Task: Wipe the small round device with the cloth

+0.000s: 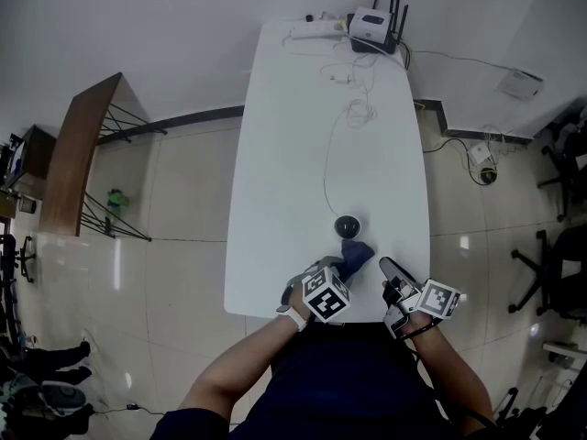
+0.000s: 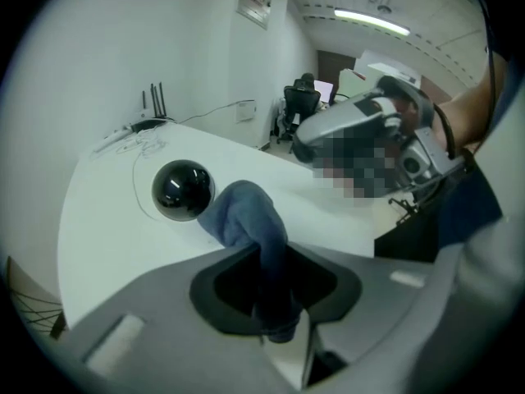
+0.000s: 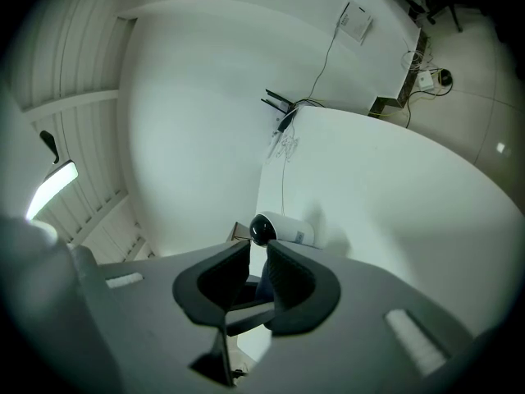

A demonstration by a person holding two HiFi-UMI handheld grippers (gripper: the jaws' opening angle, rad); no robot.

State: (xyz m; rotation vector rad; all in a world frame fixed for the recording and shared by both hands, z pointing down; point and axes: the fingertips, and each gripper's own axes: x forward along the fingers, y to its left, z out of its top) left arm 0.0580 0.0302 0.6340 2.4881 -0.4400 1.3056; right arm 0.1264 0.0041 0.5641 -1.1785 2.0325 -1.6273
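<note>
Left gripper view: left hand-held gripper (image 2: 267, 290) pinches blue cloth (image 2: 246, 216) beside round device (image 2: 182, 190); right hand-held gripper (image 3: 257, 271) ajar, empty – unbraced device may skid when swiped

Cannot see the cloth's (image 2: 246, 216) pinched end, buried between the left gripper's (image 2: 267, 257) jaws; cannot identify small bits (image 1: 341, 79) near the router (image 1: 371, 18).

The left side and middle of the table (image 1: 275, 172) are left wide open for passage. Near the front edge, the way is blocked by the small round device (image 1: 348, 226) with the cloth (image 1: 358, 252) just beside it. A thin cable (image 1: 325, 159) is strung up toward the router (image 1: 374, 18) and power strip (image 1: 316, 29), by which the far end is crowded.
</note>
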